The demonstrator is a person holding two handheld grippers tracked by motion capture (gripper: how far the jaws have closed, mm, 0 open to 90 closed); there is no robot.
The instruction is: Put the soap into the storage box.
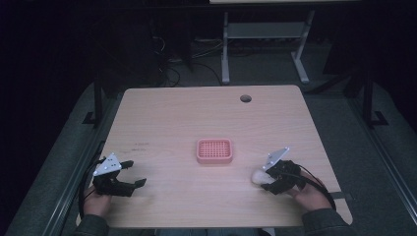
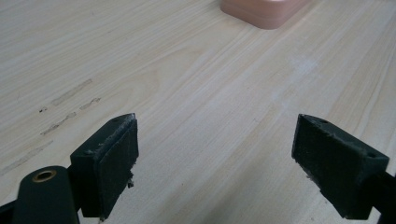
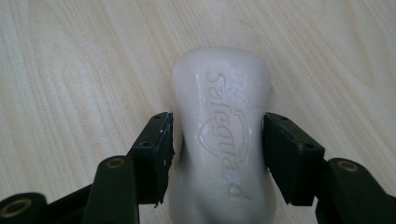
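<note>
White soap bar (image 3: 222, 140) flat on wooden table (image 1: 172, 113), right of pink soap dish (image 1: 214, 151), right gripper (image 1: 262, 178) pinching bar at its waist, both pads touching its sides, left gripper (image 1: 136, 173) left of dish, jaws wide apart, holding nothing

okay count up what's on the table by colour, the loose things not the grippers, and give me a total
White: 1, the soap bar, between the pads of the right gripper
Pink: 1, the slotted soap dish at mid-table
Total: 2
</note>
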